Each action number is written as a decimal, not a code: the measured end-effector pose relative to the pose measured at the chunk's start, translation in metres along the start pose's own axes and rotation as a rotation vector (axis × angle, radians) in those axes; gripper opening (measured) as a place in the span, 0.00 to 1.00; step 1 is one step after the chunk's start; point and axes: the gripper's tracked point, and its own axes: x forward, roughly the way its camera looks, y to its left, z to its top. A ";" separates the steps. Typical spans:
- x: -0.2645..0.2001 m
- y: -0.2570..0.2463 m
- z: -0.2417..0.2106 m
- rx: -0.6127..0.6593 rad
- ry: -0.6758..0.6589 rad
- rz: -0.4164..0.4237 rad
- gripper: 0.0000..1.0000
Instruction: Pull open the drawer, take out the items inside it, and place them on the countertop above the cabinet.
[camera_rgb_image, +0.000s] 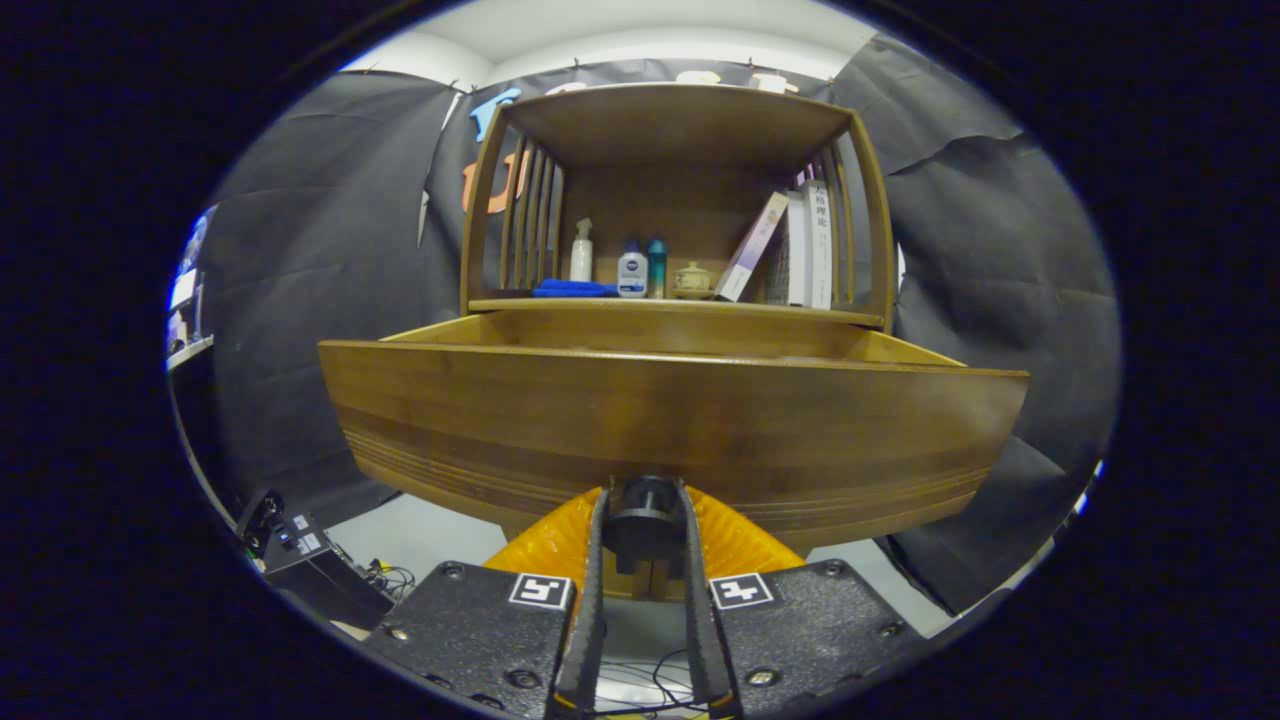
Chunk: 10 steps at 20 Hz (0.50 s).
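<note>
A wooden drawer (670, 420) stands pulled out of the cabinet toward me, its front panel wide across the view just ahead of my fingers. My gripper (645, 500) is shut on the drawer's dark round knob (645, 520), one finger on each side of it. The drawer's inside is hidden behind the front panel, so its contents cannot be seen. Above the drawer runs the countertop (680, 305), which carries a blue cloth (573, 289), a white spray bottle (581, 252), two small bottles (632, 272), a small lidded pot (692, 279) and several books (800, 250).
A wooden shelf frame (680, 120) with slatted sides rises over the countertop. Black cloth (320, 300) hangs on both sides and behind. A dark box with cables (310, 565) sits on the floor to the lower left.
</note>
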 end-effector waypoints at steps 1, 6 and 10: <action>-0.003 -0.001 0.001 0.010 0.023 0.005 0.41; -0.035 0.006 0.046 0.030 0.021 0.099 0.67; -0.045 0.020 0.097 -0.003 0.000 0.177 0.84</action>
